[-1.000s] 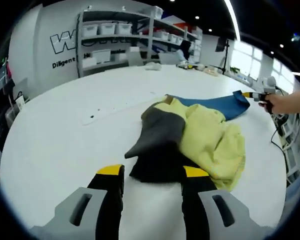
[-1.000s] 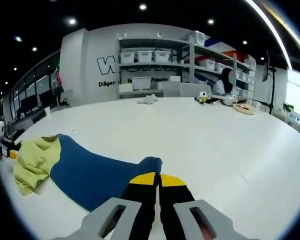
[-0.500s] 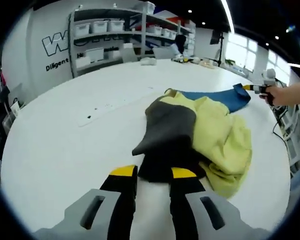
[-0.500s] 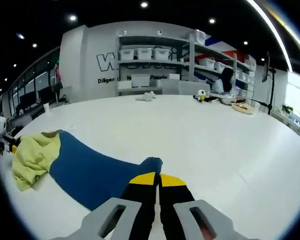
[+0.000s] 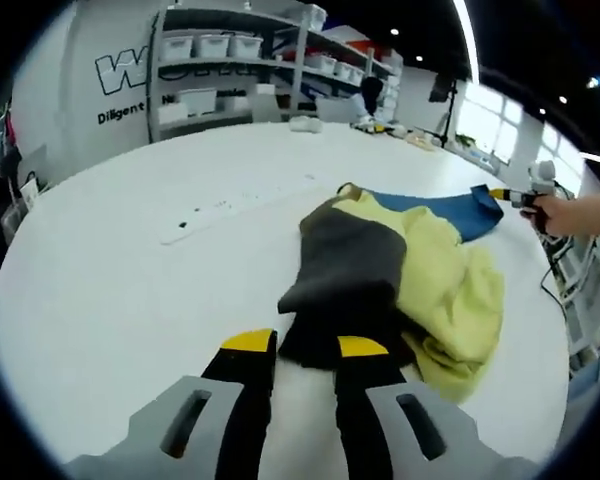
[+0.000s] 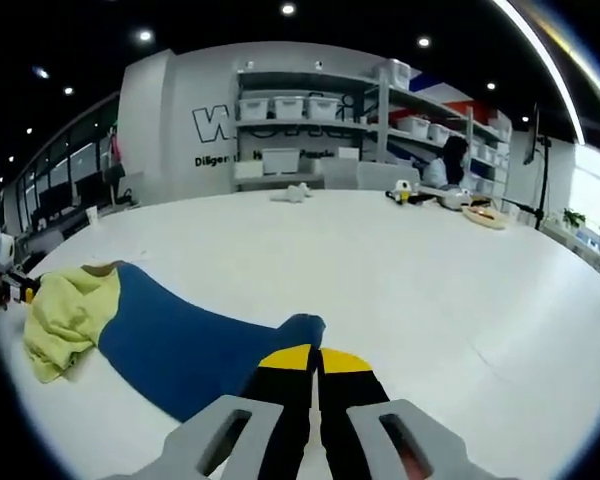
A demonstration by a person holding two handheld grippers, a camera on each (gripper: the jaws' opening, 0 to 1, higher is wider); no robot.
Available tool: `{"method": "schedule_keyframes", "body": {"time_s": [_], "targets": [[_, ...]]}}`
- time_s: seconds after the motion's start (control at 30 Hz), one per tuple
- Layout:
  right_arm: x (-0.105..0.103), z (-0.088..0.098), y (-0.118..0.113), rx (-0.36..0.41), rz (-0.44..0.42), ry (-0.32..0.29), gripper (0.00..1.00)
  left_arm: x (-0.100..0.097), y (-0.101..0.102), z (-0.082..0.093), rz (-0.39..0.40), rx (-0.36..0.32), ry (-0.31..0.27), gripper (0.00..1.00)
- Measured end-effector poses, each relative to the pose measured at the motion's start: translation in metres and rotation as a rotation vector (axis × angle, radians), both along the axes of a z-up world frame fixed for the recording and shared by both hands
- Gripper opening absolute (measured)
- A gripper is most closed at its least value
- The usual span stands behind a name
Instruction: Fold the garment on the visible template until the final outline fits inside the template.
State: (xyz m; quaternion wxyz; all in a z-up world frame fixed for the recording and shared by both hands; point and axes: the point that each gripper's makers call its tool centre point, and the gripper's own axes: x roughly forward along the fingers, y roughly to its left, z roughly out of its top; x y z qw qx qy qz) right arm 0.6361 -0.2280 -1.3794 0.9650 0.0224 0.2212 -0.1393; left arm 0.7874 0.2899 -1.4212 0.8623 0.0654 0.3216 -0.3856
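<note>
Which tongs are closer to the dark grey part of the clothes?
Left. The left tongs sit at the dark grey part's edge; the right tongs pinch the far blue part.

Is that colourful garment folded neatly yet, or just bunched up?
Bunched up: the garment lies crumpled, yellow and grey heaped, its blue sleeve stretched out.

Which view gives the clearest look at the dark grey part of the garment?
The left gripper view: the dark grey fabric section lies just ahead of the left tool, draped over the pale yellow fabric. The right gripper view shows the garment's blue sleeve and some yellow, with the grey hidden.
</note>
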Motion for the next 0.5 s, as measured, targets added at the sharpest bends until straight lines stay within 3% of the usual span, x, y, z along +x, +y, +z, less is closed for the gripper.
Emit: {"method": "schedule_keyframes", "body": {"time_s": [0.2,0.27,0.4,0.5], "targets": [[0.0,-0.002,-0.001,0.004,-0.001,0.001,0.0,-0.001,-0.002,-0.004,-0.014,0.018,0.016,0.21],[0.0,-0.003,-0.002,0.006,-0.002,0.003,0.0,0.003,0.002,0.0,0.024,-0.015,0.022,0.22],[0.002,-0.004,-0.001,0.006,0.001,0.005,0.0,0.003,0.014,0.001,0.023,0.0,0.018,0.22],[0.003,-0.003,0.0,0.006,0.004,0.005,0.0,0.008,0.024,0.001,0.071,-0.014,0.025,0.14]]}}
